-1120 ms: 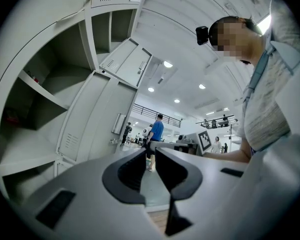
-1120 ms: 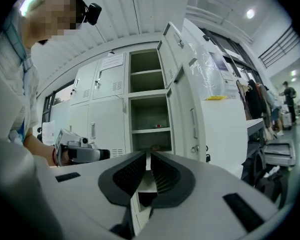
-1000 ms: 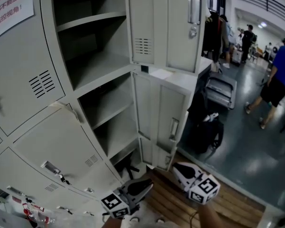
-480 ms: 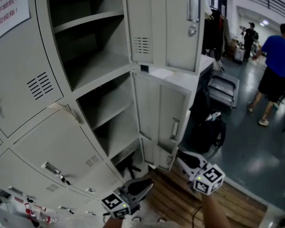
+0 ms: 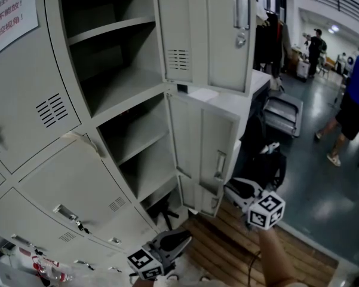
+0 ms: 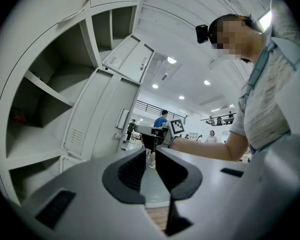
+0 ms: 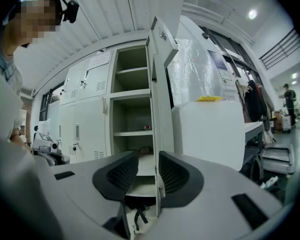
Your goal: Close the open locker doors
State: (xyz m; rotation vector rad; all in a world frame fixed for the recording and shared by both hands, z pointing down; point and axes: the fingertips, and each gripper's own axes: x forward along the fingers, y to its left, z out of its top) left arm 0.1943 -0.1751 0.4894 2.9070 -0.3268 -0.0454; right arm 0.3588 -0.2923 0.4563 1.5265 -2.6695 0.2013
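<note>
Right gripper (image 7: 148,171): jaws apart, just been opening; nothing clamped. In the right gripper view the free vertical edge of the lower open door (image 5: 204,151) lines up with the gap between the jaws, beyond the tips, and the pads do not press on it. In the head view the jaw tips sit just right of that door's outer face, near its handle (image 5: 220,164) and below it. Left gripper (image 6: 150,166): jaws a narrow gap apart, nothing between them; it is low and near, below the lower compartment and apart from both doors. Upper open door (image 5: 206,34) is directly above the lower one, also swung out to the right, with a handle and lock high on its face. Both door edges are free. A wooden slatted floor (image 5: 227,257) lies under the grippers and grey floor (image 5: 313,187) opens to the right. A dark bag (image 5: 266,167) sits close behind the lower door on its right. 2 closed lockers (image 5: 71,181) with vent slots stand to the left. Writing: a white notice (image 5: 9,11) at top left carries red Chinese characters, cut off by the frame edge. Each gripper cube shows black and white square markers.
</note>
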